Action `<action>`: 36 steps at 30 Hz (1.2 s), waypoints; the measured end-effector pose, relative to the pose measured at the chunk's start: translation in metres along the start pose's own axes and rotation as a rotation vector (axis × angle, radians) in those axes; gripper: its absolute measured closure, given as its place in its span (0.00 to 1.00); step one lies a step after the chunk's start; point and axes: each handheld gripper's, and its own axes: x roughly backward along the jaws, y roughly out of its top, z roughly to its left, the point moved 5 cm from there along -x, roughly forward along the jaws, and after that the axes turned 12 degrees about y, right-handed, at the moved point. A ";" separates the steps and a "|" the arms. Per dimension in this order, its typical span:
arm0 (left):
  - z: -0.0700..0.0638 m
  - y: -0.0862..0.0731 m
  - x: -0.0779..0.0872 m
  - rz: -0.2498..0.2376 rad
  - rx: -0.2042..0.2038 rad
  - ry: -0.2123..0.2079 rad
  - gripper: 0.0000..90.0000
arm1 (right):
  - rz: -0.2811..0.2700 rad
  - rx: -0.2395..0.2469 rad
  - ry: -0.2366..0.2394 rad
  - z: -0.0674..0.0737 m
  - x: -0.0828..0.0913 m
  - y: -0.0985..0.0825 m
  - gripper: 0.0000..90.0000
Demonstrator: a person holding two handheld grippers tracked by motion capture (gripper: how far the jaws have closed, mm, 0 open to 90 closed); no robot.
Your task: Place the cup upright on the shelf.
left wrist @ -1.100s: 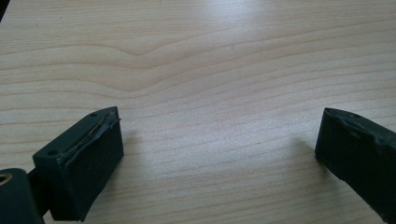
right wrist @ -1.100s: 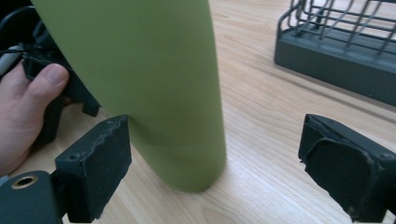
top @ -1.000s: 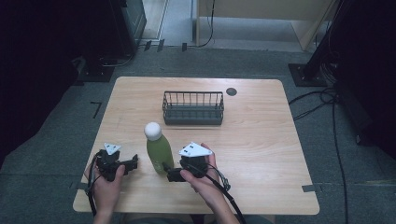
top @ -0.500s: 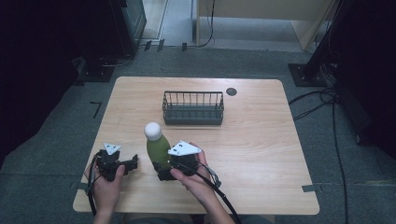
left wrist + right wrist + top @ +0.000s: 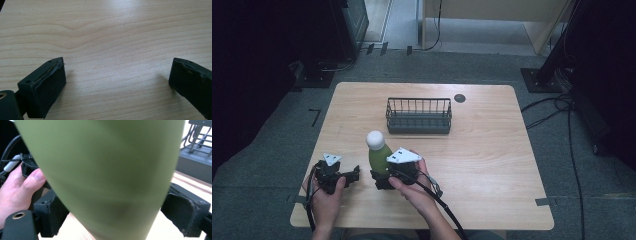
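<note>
A wire basket (image 5: 418,115) sits farther back on the counter (image 5: 492,150); the green, white-capped bottle (image 5: 377,152) stands upright between the right gripper's (image 5: 383,179) jaws, contact unclear; the left gripper's (image 5: 352,174) jaws gape wide.

Green bottle (image 5: 379,159) with white cap (image 5: 375,139), dark grey wire basket (image 5: 418,116), pale wood-grain table (image 5: 492,150).

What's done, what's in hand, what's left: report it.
Done: nothing placed; the wire basket is empty. In hand: right gripper jaws flank the upright green bottle, grip unconfirmed; left gripper open over bare table. Left: probably lifting the bottle, perhaps into the basket.
</note>
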 end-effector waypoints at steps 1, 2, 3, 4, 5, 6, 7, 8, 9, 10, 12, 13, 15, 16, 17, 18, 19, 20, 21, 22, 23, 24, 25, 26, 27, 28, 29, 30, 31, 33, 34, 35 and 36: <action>0.000 0.000 0.000 0.000 0.000 0.000 0.02 | -0.004 -0.005 0.004 0.000 -0.001 0.001 0.14; 0.000 0.000 0.000 0.000 0.000 0.000 0.02 | -0.011 -0.004 0.004 0.000 -0.003 0.002 0.15; 0.000 0.000 0.000 0.000 0.000 0.000 0.02 | -0.014 -0.006 0.003 0.000 -0.004 0.002 0.15; 0.000 0.000 0.000 0.000 -0.001 0.000 0.02 | -0.018 -0.002 0.001 0.001 -0.005 0.003 0.16; 0.000 0.000 0.000 0.000 0.000 0.000 0.02 | -0.018 -0.002 -0.002 0.001 -0.006 0.004 0.16; 0.000 0.000 0.000 0.000 0.000 0.000 0.02 | -0.019 0.000 -0.004 0.001 -0.008 0.004 0.16; 0.000 0.000 0.000 0.000 0.000 0.000 0.02 | -0.019 0.004 -0.005 0.001 -0.009 0.005 0.17; 0.000 0.000 0.000 0.000 0.000 0.000 0.02 | -0.019 0.004 -0.005 0.001 -0.009 0.005 0.17; 0.000 0.000 0.000 0.000 0.000 0.000 0.02 | -0.020 0.016 -0.016 0.001 -0.009 0.006 0.18; 0.000 0.000 0.000 0.000 0.000 0.000 0.02 | -0.020 0.016 -0.016 0.001 -0.009 0.006 0.18; 0.000 0.000 0.000 0.000 0.000 0.000 0.02 | -0.025 0.042 -0.030 0.002 -0.008 0.007 0.19; 0.000 0.000 0.000 0.000 0.000 0.000 0.02 | -0.025 0.042 -0.030 0.002 -0.008 0.007 0.19; 0.000 0.000 0.000 0.000 0.000 0.000 0.02 | -0.028 0.060 -0.040 0.003 -0.007 0.008 0.20; 0.000 0.000 0.000 0.000 0.000 0.000 0.02 | -0.030 0.069 -0.047 0.003 -0.007 0.008 0.21; 0.000 0.000 0.000 -0.001 0.000 0.000 0.02 | -0.030 0.072 -0.048 0.002 -0.006 0.009 0.21; 0.000 0.000 0.000 -0.001 0.000 -0.001 0.02 | -0.035 0.061 -0.046 0.001 -0.005 0.009 0.21; 0.000 0.000 0.000 -0.003 0.002 -0.001 0.02 | -0.037 0.059 -0.046 0.000 -0.004 0.009 0.21; 0.000 0.000 0.000 -0.002 0.000 -0.001 0.02 | -0.038 0.055 -0.045 -0.001 -0.004 0.009 0.21; 0.000 0.001 0.000 -0.003 0.000 -0.001 0.02 | -0.039 0.051 -0.043 -0.001 -0.003 0.009 0.21; 0.000 0.001 0.000 -0.003 0.000 -0.001 0.02 | -0.039 0.051 -0.043 -0.001 -0.003 0.009 0.21; 0.000 0.001 -0.001 -0.003 0.000 -0.001 0.02 | -0.038 0.054 -0.041 -0.002 -0.002 0.009 0.21; 0.000 0.001 0.000 -0.002 0.000 -0.001 0.02 | -0.037 0.056 -0.040 -0.002 -0.002 0.009 0.22; 0.000 0.001 0.000 -0.002 0.000 -0.002 0.02 | -0.035 0.065 -0.043 -0.001 -0.002 0.009 0.22; 0.000 0.001 0.000 -0.002 0.000 -0.002 0.02 | -0.035 0.065 -0.043 -0.001 -0.002 0.009 0.22; 0.000 0.001 0.000 -0.002 0.000 -0.001 0.02 | -0.035 0.067 -0.045 -0.001 -0.001 0.010 0.22; 0.000 0.001 0.000 -0.002 0.000 -0.001 0.02 | -0.042 0.072 -0.043 0.000 0.000 0.010 0.22; 0.000 0.001 0.000 -0.002 0.000 -0.001 0.02 | -0.042 0.072 -0.043 0.000 0.000 0.010 0.22; 0.000 0.001 0.000 -0.002 0.001 -0.002 0.02 | -0.048 0.075 -0.039 0.001 0.001 0.012 0.22; 0.000 0.000 0.000 -0.002 0.000 -0.001 0.02 | -0.049 0.071 -0.037 0.001 0.002 0.012 0.22; 0.000 0.001 0.000 -0.002 0.000 -0.001 0.02 | -0.053 0.074 -0.036 0.001 0.003 0.013 0.22; 0.000 0.001 0.000 -0.002 0.000 -0.001 0.02 | -0.056 0.075 -0.035 0.001 0.005 0.015 0.22; 0.000 0.001 0.000 -0.002 0.000 -0.001 0.02 | -0.056 0.075 -0.035 0.001 0.005 0.015 0.22; 0.000 0.001 0.000 -0.002 0.000 -0.001 0.02 | -0.061 0.072 -0.038 0.000 0.007 0.016 0.22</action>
